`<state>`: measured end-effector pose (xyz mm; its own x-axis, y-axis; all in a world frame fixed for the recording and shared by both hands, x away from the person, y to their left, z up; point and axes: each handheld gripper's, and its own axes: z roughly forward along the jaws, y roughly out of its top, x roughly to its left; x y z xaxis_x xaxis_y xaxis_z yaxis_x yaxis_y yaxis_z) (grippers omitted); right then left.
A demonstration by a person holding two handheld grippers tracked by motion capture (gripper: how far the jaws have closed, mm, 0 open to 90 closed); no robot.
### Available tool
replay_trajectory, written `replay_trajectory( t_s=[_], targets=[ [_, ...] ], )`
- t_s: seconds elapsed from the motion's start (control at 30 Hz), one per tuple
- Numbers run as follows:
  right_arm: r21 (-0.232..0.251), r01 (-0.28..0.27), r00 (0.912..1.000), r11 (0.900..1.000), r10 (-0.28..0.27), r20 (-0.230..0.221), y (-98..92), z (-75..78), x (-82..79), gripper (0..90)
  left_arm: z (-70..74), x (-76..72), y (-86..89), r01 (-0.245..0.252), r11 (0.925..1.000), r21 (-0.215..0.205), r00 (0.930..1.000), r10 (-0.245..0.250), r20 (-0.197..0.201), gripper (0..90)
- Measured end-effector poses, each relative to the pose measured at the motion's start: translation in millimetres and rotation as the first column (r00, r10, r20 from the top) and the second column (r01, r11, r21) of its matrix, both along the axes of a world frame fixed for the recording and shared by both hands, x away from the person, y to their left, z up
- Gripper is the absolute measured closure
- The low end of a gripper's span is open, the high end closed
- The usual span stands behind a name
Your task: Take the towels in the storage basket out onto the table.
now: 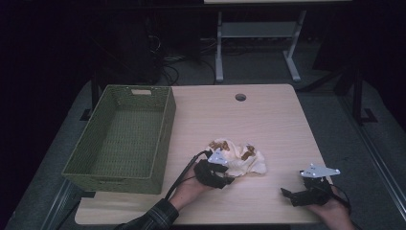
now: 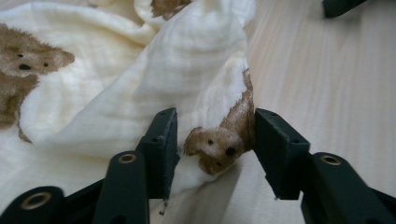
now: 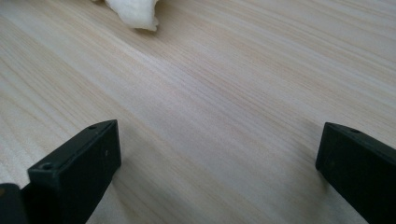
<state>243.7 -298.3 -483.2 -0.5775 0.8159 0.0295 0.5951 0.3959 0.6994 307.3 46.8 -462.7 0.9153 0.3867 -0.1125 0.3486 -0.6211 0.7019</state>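
A cream cloth (image 1: 239,158) printed with brown bears lies crumpled on the wooden table (image 1: 273,120), near its front middle. My left gripper (image 1: 229,170) is at the cloth's near-left edge. In the left gripper view its jaws (image 2: 212,135) stand on either side of a cloth corner (image 2: 219,147) bearing a bear's head. The fold lies loose between the pads, not squeezed. My right gripper (image 1: 289,192) rests low at the front right with its jaws (image 3: 219,140) wide apart over bare wood. A tip of the cloth (image 3: 133,11) lies far ahead of it.
A green woven basket (image 1: 163,139) with nothing in it stands at the table's left side, overhanging the edge. A round cable hole (image 1: 240,97) is at the back middle. A white table frame (image 1: 258,33) stands on the floor beyond.
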Motion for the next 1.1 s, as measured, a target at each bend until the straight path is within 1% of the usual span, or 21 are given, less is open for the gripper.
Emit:
replay_trajectory(
  t_s=[0.1, 0.13, 0.17, 0.2, 0.23, 0.27, 0.4, 0.43, 0.53, 0.57, 0.6, 0.63, 0.67, 0.77, 0.83, 0.87, 0.9, 0.97, 1.0, 1.03, 1.1],
  targets=[
    [0.0, 0.0, 1.0, 1.0, 0.0, 0.0, 0.0, 0.0, 0.0, 0.0, 0.3, 1.5, 1.2, -0.006, 0.9997, 0.022, 0.9999, 0.005, 0.011, 66.2],
    [0.0, 0.0, 1.0, 1.0, 0.0, 0.0, 0.0, 0.0, 0.1, 0.0, 0.9, 1.7, 1.7, -0.01, 0.9998, 0.017, 0.9999, 0.01, 0.007, 72.8],
    [0.0, -0.001, 1.0, 1.0, 0.001, 0.0, 0.0, 0.0, 0.1, 0.0, 2.4, 2.5, 3.6, -0.01, 0.9998, 0.018, 0.9999, 0.01, 0.003, 76.4],
    [0.0, -0.001, 1.0, 1.0, 0.001, 0.0, 0.0, 0.0, 0.1, 0.0, 3.4, 2.9, 4.9, -0.011, 0.9998, 0.016, 0.9999, 0.011, 0.008, 79.6],
    [0.0, -0.001, 1.0, 1.0, 0.001, 0.0, 0.0, 0.0, 0.1, 0.0, 5.3, 2.1, 6.6, -0.023, 0.9997, 0.0, 0.9997, 0.023, 0.0, 80.8],
    [0.0, -0.001, 1.0, 1.0, 0.001, 0.0, 0.0, 0.0, 0.1, 0.0, 7.1, 2.3, 8.5, -0.02, 0.9998, 0.002, 0.9998, 0.02, 0.002, 81.2],
    [0.0, 0.002, 1.0, 1.0, -0.002, -0.002, 0.1, 0.2, 0.2, 0.0, 15.5, -0.6, 18.8, -0.041, 0.9989, -0.02, 0.9991, 0.041, 0.005, 81.3],
    [0.0, 0.006, 1.0, 1.0, -0.006, -0.003, 0.2, 0.4, 0.3, 0.7, 18.3, -0.8, 22.2, -0.041, 0.999, -0.015, 0.9991, 0.042, 0.006, 81.3],
    [-0.01, 0.01, 0.9999, 1.0, -0.01, -0.009, -0.6, 4.3, 0.5, 8.8, 22.3, -2.8, 30.6, -0.061, 0.998, -0.019, 0.998, 0.061, 0.014, 81.3],
    [-0.013, 0.011, 0.9999, 1.0, -0.011, -0.007, -0.2, 6.0, 0.5, 10.8, 22.9, -3.5, 33.5, -0.066, 0.9976, -0.02, 0.9977, 0.066, 0.009, 81.3],
    [-0.006, 0.014, 0.9999, 1.0, -0.014, -0.008, 0.6, 7.7, 0.3, 13.2, 23.2, -4.0, 36.0, -0.07, 0.9974, -0.017, 0.9975, 0.07, 0.009, 81.3],
    [-0.006, 0.014, 0.9999, 1.0, -0.014, -0.008, 0.6, 7.7, 0.3, 13.2, 23.2, -4.0, 36.0, -0.07, 0.9974, -0.017, 0.9975, 0.07, 0.009, 81.3],
    [0.011, 0.013, 0.9999, 1.0, -0.013, 0.002, 1.4, 11.8, 0.7, 15.4, 23.0, -5.4, 43.8, -0.078, 0.9969, -0.005, 0.9969, 0.078, 0.005, 81.3],
    [0.045, 0.0, 1.0, 0.999, -0.001, 0.005, 3.5, 18.3, 4.2, 22.5, 20.8, -7.4, 52.1, -0.093, 0.9957, 0.008, 0.9957, 0.093, 0.0, 81.3],
    [0.049, -0.005, 1.0, 0.999, 0.005, 0.008, 5.0, 20.5, 6.7, 24.9, 20.0, -7.8, 54.8, -0.093, 0.9955, 0.016, 0.9956, 0.094, -0.003, 81.3],
    [0.058, -0.009, 1.0, 0.998, 0.009, 0.002, 7.1, 22.9, 9.7, 27.0, 18.9, -8.9, 57.1, -0.103, 0.9946, 0.013, 0.9947, 0.103, -0.006, 81.3],
    [0.099, -0.032, 0.9994, 0.995, 0.033, -0.011, 10.6, 28.2, 17.9, 33.0, 18.4, -10.0, 60.5, -0.104, 0.9943, 0.022, 0.9945, 0.104, -0.007, 81.2],
    [0.121, -0.046, 0.9986, 0.992, 0.049, -0.021, 14.1, 32.2, 23.7, 36.7, 18.3, -11.0, 63.4, -0.104, 0.9941, 0.033, 0.9946, 0.104, -0.003, 81.2],
    [0.131, -0.055, 0.9982, 0.99, 0.057, -0.017, 17.4, 35.9, 28.7, 39.2, 17.8, -11.1, 64.2, -0.104, 0.994, 0.034, 0.9946, 0.104, 0.0, 81.1],
    [0.139, -0.064, 0.9978, 0.988, 0.066, -0.01, 20.2, 39.0, 32.9, 40.6, 16.8, -11.8, 63.6, -0.116, 0.993, 0.024, 0.9932, 0.116, -0.009, 81.0],
    [0.149, -0.077, 0.9969, 0.986, 0.078, 0.0, 25.7, 45.2, 40.3, 43.6, 15.9, -11.2, 63.0, -0.107, 0.9937, 0.033, 0.9941, 0.108, -0.014, 81.0]
  ],
)
